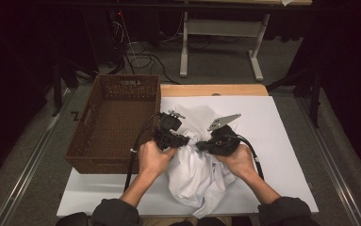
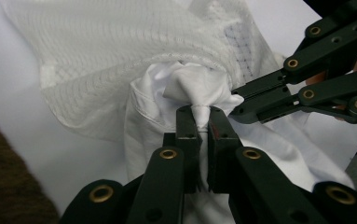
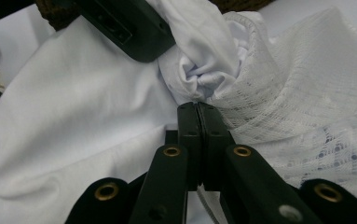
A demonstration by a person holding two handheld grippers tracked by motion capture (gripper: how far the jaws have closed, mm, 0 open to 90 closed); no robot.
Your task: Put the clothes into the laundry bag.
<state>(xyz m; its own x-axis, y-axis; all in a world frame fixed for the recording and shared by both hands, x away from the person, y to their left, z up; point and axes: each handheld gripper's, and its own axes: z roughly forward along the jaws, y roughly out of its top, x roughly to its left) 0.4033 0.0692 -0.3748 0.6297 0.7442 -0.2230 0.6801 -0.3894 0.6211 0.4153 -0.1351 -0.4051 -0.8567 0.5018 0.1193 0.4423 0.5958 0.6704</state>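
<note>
Lying bunched at the middle of the white-covered bench (image 1: 282, 141): crumpled white cloth garment (image 1: 194, 176), partly wrapped in a white mesh laundry bag (image 2: 97, 60). Being pinched from two sides, probably for lifting toward the brown woven basket (image 1: 117, 122) just beside it. Left gripper (image 2: 199, 114) jaws clamping a twisted fold; right gripper (image 3: 197, 106) jaws pressing together on a thin edge where cloth and mesh meet. Remaining unclear: garment type, bag opening.

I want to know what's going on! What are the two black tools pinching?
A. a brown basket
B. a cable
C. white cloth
C: both the left tool and the right tool are shut on a bunch of white cloth; the brown basket sits untouched.
</note>
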